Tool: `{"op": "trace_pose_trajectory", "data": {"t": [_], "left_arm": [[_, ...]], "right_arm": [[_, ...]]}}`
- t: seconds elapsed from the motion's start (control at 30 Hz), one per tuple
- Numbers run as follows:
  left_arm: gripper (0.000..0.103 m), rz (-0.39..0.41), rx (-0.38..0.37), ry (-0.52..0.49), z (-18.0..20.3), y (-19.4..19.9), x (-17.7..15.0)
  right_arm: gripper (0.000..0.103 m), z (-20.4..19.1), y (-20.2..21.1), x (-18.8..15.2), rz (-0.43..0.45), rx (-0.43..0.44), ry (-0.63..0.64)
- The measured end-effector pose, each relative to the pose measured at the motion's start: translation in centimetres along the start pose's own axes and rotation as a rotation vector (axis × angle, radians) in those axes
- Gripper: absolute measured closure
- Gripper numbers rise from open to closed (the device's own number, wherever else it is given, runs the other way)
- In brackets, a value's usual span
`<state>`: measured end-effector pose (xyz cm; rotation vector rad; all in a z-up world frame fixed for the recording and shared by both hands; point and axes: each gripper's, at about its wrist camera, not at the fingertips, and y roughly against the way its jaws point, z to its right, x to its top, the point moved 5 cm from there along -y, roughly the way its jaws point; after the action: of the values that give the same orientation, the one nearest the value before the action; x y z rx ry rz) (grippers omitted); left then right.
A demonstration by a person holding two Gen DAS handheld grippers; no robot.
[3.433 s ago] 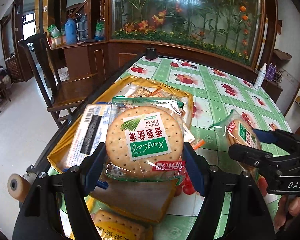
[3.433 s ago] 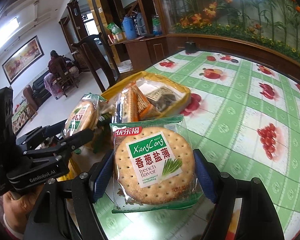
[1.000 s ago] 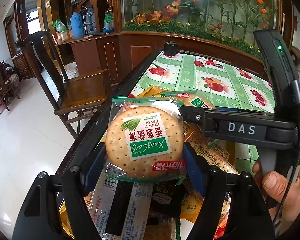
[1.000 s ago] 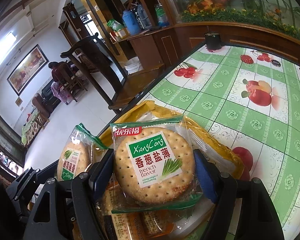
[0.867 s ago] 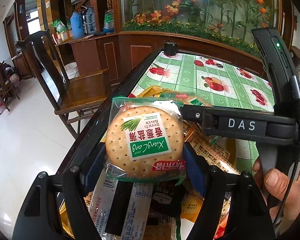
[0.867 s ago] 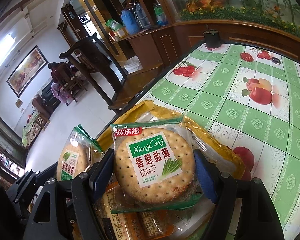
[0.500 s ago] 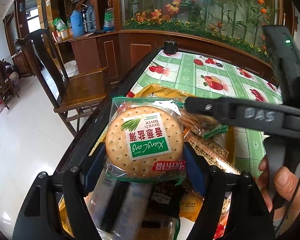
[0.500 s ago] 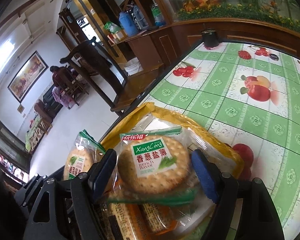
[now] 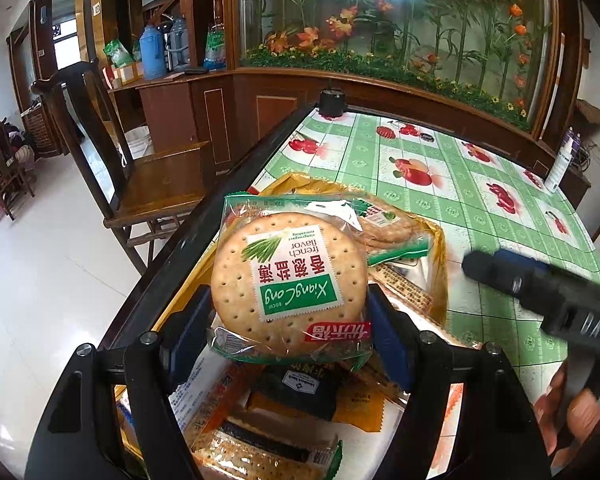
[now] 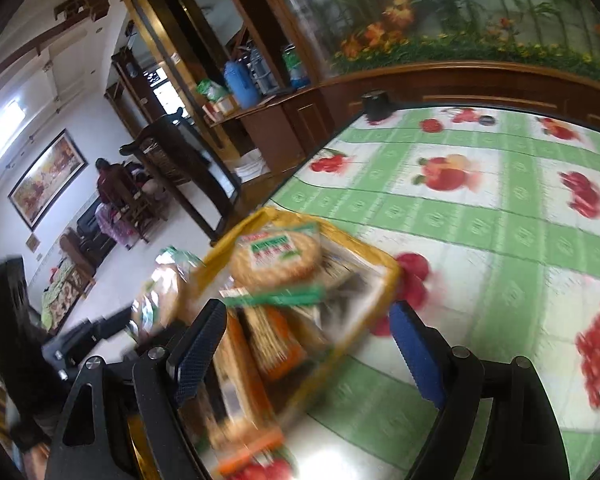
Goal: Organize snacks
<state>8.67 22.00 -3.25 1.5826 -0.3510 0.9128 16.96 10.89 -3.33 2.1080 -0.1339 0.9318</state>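
Left gripper stays clamped on a round cracker pack, held above the yellow tray of snacks. Right gripper has just been opening; its jaws stand apart and empty, its own cracker pack lying on the pile in the tray. That pack sits high near the rim, so the next drop could nudge it off onto the tablecloth

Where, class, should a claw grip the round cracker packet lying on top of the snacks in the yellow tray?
Grip the round cracker packet across its edges, coming from above: it lies flat and topmost in the yellow tray, with other snacks crowded beneath.
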Motion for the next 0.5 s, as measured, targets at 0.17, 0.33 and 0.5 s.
{"op": "trace_pose_trajectory", "data": {"t": [0.17,0.33,0.5], "left_arm": [[0.028,0.012,-0.006,-0.001,0.4,0.9,0.0],[0.028,0.025,0.003,0.001,0.3,1.8,0.1],[0.028,0.044,0.022,0.0,-0.2,3.0,-0.1]], "right_arm": [[0.021,-0.6,-0.1,-2.2,-0.052,-0.029,0.055],[0.026,-3.7,-0.9,-4.6,-0.114,0.01,0.124],[0.026,-6.2,-0.1,-5.3,-0.094,0.021,0.189]]}}
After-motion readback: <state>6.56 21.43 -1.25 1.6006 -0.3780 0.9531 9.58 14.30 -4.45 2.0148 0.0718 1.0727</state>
